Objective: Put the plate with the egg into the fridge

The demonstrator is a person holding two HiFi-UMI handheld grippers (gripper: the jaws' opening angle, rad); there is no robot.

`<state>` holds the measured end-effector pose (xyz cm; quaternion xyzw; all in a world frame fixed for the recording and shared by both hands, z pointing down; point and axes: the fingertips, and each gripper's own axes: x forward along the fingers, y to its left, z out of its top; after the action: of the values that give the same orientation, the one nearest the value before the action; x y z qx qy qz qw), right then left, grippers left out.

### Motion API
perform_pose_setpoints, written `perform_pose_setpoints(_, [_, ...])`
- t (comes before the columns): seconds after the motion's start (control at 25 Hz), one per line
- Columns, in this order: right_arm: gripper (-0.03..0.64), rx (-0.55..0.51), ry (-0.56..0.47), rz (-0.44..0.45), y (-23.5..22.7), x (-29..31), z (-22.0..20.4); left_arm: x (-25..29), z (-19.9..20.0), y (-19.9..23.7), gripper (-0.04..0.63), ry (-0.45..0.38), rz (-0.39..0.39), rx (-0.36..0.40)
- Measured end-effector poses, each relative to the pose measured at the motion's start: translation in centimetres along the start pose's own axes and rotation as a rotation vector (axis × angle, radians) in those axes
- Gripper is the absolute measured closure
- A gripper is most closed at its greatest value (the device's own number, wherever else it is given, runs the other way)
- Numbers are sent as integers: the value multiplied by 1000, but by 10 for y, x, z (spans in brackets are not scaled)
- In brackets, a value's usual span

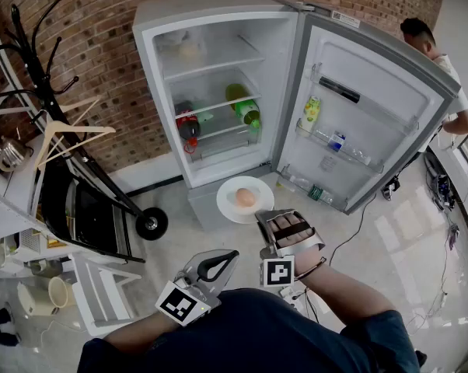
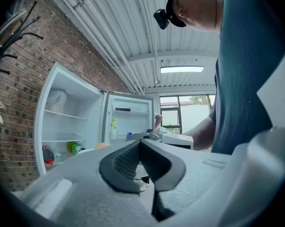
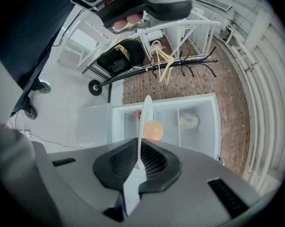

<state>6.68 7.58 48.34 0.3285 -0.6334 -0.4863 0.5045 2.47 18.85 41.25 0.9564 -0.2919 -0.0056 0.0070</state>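
plate (image 1: 229,205) with egg (image 1: 246,198) held before the open fridge (image 1: 218,22)
right hand-held gripper (image 1: 260,215) grasps the plate's near rim; left hand-held gripper (image 1: 231,255) clenched on nothing, nearer.

No text, brand or no. can be read anywhere. Small white sticker (image 1: 345,19) on top edge of the open grey fridge door (image 1: 389,72): the print is too small. Green plastic bottle (image 1: 246,109) on a shelf, dark bottle w/ red label (image 1: 189,124) and yellow-green bottle (image 1: 312,112) in the door rack: labels are blurred, not legible. White cube w/ black square marker at right (image 1: 278,272) and same kind of cube at left (image 1: 179,303): pattern only, no letters.
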Motion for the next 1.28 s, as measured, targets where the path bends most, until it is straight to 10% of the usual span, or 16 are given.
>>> perform_pose_setpoints(1.28, [597, 18, -33, -15, -5, 44, -37, 41, -21, 12, 597, 18, 70, -35])
